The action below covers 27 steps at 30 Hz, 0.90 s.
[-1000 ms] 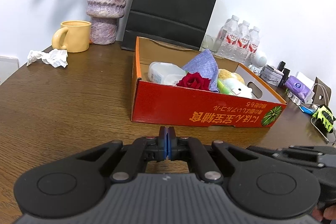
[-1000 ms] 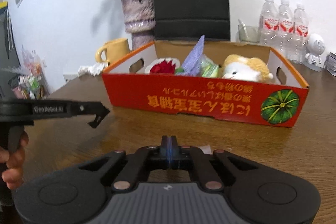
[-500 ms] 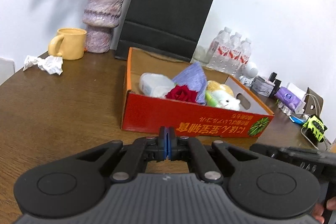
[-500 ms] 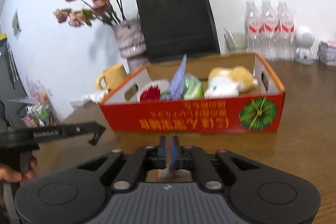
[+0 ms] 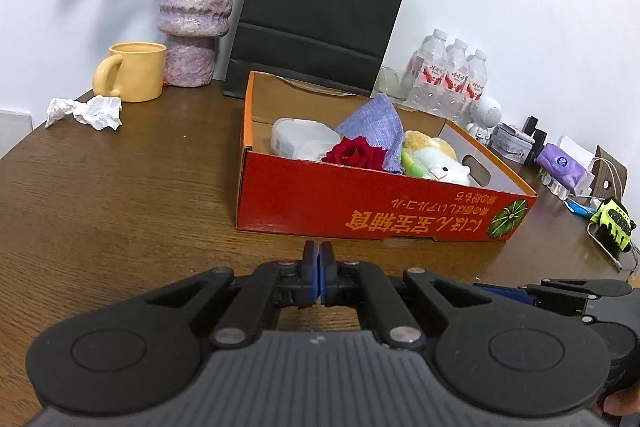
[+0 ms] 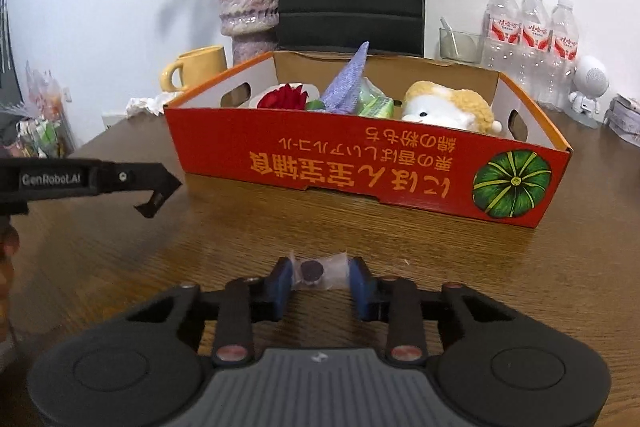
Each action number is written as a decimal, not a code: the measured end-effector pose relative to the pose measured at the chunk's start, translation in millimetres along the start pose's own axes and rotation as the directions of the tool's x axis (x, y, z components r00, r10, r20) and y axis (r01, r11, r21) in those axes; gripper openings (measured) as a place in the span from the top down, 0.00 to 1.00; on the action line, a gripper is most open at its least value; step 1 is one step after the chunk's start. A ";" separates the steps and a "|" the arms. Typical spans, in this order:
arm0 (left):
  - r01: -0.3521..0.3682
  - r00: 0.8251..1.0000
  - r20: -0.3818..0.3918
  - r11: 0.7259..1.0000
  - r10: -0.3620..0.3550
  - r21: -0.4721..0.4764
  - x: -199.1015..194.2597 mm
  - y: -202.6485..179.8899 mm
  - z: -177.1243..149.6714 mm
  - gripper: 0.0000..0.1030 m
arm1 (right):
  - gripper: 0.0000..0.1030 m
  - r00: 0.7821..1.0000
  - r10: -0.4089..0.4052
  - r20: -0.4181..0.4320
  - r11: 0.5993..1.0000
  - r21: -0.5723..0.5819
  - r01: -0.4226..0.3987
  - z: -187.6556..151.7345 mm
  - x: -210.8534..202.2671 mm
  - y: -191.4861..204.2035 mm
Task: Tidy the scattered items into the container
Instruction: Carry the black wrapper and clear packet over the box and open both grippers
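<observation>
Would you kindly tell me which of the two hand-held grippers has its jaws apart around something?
The right hand-held gripper: its blue pads flank a small clear packet on the table. The left hand-held gripper is shut and empty.

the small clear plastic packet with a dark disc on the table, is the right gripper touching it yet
Cannot tell. In the right wrist view the packet lies between the right gripper's blue pads, its edges right at them, but no clear gap or press shows.

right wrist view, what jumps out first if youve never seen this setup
The red cardboard box with upside-down yellow lettering fills the middle of the wooden table, holding a red rose, a lilac cloth and a plush toy. Close in front, the right gripper has its blue pads around a small clear packet on the table.
</observation>
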<state>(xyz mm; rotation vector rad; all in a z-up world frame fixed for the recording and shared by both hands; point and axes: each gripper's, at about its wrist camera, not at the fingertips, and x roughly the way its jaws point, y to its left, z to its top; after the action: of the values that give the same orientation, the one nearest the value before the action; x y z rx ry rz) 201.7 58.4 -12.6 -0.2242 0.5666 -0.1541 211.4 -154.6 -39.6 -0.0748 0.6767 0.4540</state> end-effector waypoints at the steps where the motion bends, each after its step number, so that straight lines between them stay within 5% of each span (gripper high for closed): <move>1: 0.001 1.000 0.000 1.000 -0.001 0.001 -0.3 -0.2 -0.1 0.98 | 0.89 1.000 0.007 0.004 1.000 0.003 -0.007 0.1 -1.5 -0.2; 19: 0.075 0.997 0.036 0.997 -0.074 -0.032 -13.5 -1.7 4.3 0.98 | 0.98 0.989 0.052 0.141 0.995 0.076 -0.063 7.0 -31.2 -13.5; 27: 0.139 0.986 0.097 0.990 -0.137 -0.006 -18.6 -18.5 50.4 0.98 | 0.98 0.965 0.078 0.250 0.992 0.077 -0.100 46.6 -60.2 -26.8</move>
<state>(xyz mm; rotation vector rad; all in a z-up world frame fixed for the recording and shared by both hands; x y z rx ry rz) 212.2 52.9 43.0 -0.2823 0.4561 -0.2725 209.0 -191.8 32.0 0.0959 0.4551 0.5099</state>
